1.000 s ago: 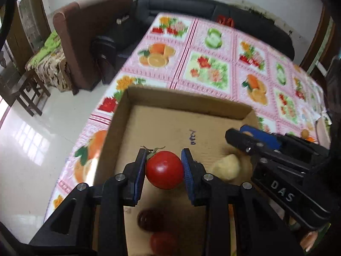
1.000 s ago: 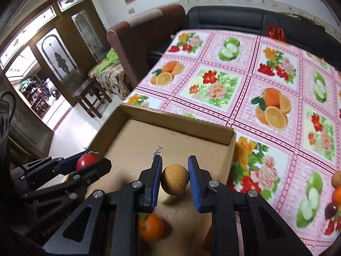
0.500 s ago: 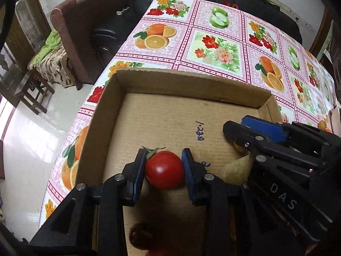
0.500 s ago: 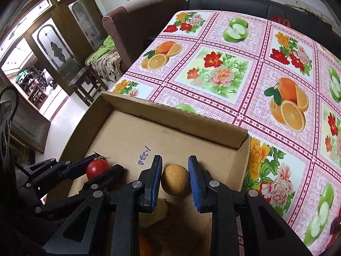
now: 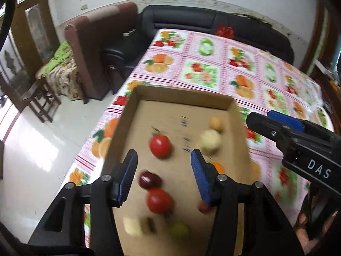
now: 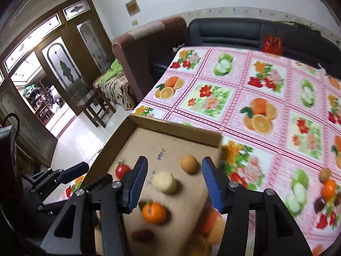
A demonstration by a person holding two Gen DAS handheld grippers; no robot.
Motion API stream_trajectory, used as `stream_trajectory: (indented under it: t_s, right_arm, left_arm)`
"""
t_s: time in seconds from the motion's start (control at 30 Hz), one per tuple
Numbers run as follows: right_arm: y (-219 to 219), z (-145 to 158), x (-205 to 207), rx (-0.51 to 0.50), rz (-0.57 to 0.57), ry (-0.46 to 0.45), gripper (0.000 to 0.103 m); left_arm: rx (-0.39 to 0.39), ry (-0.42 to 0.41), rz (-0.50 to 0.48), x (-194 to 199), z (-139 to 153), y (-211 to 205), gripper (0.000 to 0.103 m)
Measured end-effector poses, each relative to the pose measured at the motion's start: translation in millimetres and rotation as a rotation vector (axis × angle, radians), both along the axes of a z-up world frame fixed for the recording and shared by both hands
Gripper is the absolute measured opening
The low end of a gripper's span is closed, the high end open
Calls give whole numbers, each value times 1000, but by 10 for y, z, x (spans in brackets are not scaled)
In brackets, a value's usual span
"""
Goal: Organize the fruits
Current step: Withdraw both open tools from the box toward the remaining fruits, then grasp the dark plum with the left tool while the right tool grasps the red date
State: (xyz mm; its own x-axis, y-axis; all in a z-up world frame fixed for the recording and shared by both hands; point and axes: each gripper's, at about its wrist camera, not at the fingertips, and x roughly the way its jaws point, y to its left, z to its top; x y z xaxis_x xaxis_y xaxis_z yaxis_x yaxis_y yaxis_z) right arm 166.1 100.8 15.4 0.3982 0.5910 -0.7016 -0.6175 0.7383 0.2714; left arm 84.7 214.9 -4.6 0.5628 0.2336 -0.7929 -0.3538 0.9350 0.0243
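An open cardboard box (image 5: 181, 95) lies on the fruit-print tablecloth. On its floor lie a red tomato (image 5: 160, 145), a pale yellow fruit (image 5: 210, 141), a small tan fruit (image 5: 216, 123), a dark plum (image 5: 149, 180) and a second tomato (image 5: 159, 200). My left gripper (image 5: 163, 157) hovers above them, its jaws opening, with nothing pressed between the pads. My right gripper (image 6: 174, 164) also hangs over the box (image 6: 177, 128), jaws opening. The tan fruit (image 6: 189, 164) rests on the floor below it, free, beside the pale fruit (image 6: 164, 182) and an orange (image 6: 153, 212).
Several loose fruits (image 6: 328, 188) lie on the tablecloth (image 6: 262, 98) to the right of the box. A black sofa (image 5: 213, 23) and a brown armchair (image 5: 93, 49) stand past the table's far and left edges. The box sits near the table's left edge.
Both grippers have opened and pulled up and back. The tomato has left the left pads and the tan fruit the right pads; both now lie on the box floor.
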Motion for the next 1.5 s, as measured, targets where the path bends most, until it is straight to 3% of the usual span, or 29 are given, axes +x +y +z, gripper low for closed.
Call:
stream_trajectory:
  t_s: [0.1, 0.27, 0.37, 0.73, 0.97, 1.13, 1.5]
  right_arm:
    - [-311, 54, -180, 1, -36, -10, 55]
    - [-825, 55, -433, -22, -103, -7, 55]
    - [-1039, 14, -531, -44, -133, 0, 62]
    - [-1785, -94, -906, -87, -239, 13, 62]
    - [-2163, -114, -976, -82, -309, 14, 62]
    - [-2392, -162, -961, -80, -351, 19, 63]
    - [-2718, -349, -645, -73, -397, 21, 63]
  left_arm:
    - [-10, -10, -53, -103, 50, -209, 56]
    - [-24, -11, -96, -185, 80, -427, 56]
    - [-23, -15, -111, -228, 100, -525, 56]
    - [2, -35, -154, -342, 209, -830, 56]
    - [-34, -30, -186, -351, 207, -970, 56]
    - [-130, -28, -230, -293, 162, -1094, 56]
    - [-208, 15, -351, 146, -56, -1583, 56]
